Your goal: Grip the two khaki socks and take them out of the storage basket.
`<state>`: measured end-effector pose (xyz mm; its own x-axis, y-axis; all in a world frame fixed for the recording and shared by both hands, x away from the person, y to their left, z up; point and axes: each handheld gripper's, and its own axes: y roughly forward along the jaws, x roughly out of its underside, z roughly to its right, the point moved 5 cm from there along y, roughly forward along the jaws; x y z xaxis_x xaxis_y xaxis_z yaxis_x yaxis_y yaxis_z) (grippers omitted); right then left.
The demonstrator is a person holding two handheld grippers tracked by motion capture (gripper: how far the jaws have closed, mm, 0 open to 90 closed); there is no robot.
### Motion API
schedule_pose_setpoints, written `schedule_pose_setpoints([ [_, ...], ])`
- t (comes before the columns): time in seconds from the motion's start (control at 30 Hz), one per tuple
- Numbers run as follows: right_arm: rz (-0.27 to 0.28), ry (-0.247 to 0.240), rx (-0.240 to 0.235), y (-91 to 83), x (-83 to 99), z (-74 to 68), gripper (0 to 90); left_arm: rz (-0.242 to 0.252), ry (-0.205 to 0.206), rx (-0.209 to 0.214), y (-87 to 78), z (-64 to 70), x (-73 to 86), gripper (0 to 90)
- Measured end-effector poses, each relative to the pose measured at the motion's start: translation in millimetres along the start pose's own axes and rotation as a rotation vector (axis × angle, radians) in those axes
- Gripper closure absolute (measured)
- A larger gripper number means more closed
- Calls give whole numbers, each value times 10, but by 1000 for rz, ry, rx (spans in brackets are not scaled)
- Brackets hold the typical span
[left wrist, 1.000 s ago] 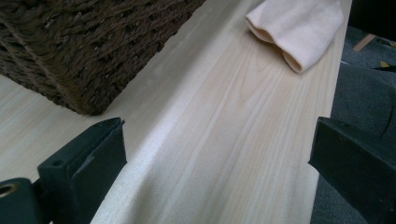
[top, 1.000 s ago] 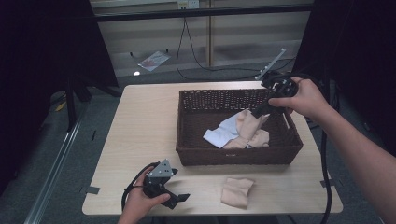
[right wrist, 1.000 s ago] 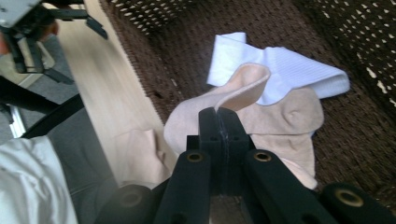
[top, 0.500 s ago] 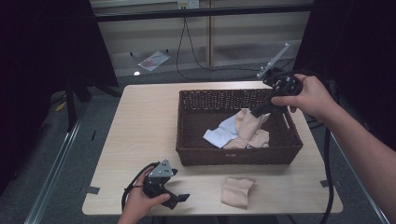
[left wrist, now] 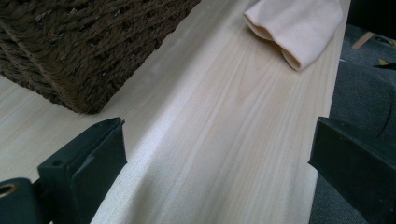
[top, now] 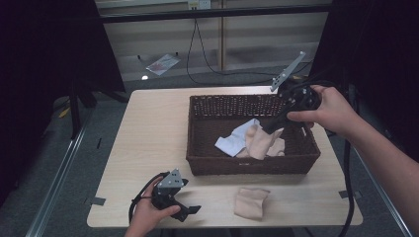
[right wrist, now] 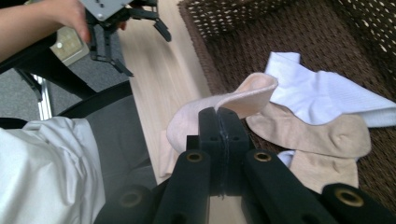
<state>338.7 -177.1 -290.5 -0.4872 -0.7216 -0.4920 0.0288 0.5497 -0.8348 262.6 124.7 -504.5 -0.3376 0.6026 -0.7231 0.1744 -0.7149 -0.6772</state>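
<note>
The peach sock (right wrist: 224, 105) is hanging from the right gripper (right wrist: 218, 122), whose jaws are pressed tight together on its cloth. In the high view this sock (top: 258, 140) is dangling just over the middle of the basket (top: 197, 148), touching the pile below.

A white sock (top: 236, 140) and a tan sock (right wrist: 322, 135) are already lying inside the basket. One more folded sock (top: 251, 202) is lying on the table (top: 148, 128), just in front of the basket. So the job is looking partly done.

The left gripper (top: 173, 196) is resting near the table's front edge. Its jaws are standing wide apart and holding nothing. The folded sock (left wrist: 296, 25) is lying a little way ahead of them.
</note>
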Motion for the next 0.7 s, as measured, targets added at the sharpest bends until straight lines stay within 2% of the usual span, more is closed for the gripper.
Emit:
schedule_pose_setpoints([
  [0.33,-11,-15,-33,32,57,-125,899,5,-1,0,9,1,-2,31],
  [0.7,-35,-24,-51,133,89,-183,898,2,-1,-3,4,-5,0,31],
])
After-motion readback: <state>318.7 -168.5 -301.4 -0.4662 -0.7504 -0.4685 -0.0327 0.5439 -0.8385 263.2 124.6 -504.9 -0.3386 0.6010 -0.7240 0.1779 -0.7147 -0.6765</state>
